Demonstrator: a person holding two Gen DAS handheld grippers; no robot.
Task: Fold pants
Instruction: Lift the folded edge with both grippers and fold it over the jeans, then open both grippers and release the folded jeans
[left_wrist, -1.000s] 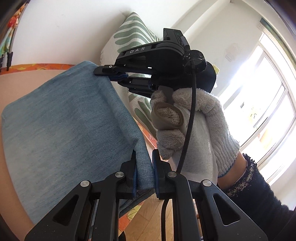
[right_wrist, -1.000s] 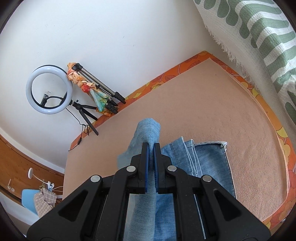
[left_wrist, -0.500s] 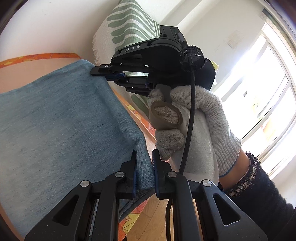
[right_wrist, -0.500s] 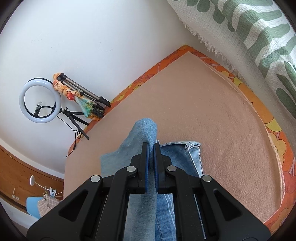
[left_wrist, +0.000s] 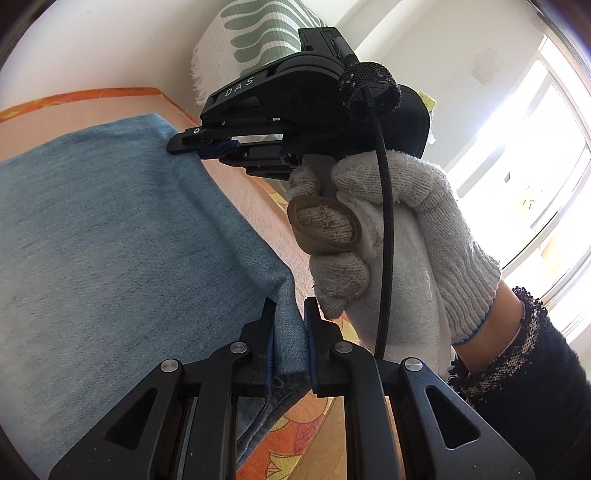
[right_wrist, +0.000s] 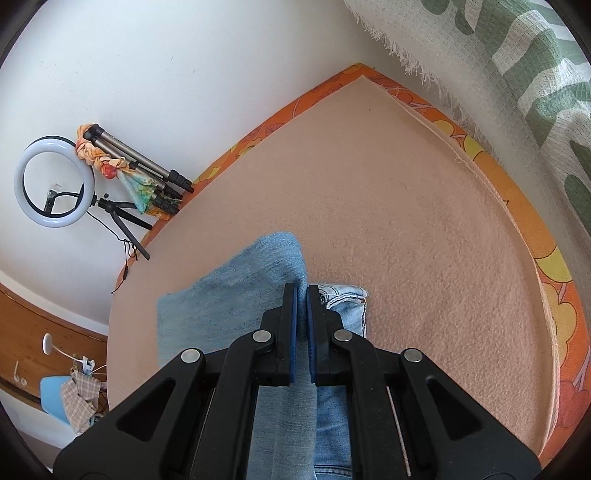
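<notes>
Denim pants (left_wrist: 110, 240) are pinched along one folded edge by both: left hand-held gripper (left_wrist: 288, 321) and right hand-held gripper (right_wrist: 302, 295), each clamped on cloth. Soft, floppy, probably fairly heavy, so corners are best gripped. They're spread over a peach-covered bed (right_wrist: 406, 221); white wall, ring light (right_wrist: 53, 181) nearby.

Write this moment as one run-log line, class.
left gripper: shut on jeans | right gripper: shut on jeans | fold: carried over mat, not yet laid
</notes>
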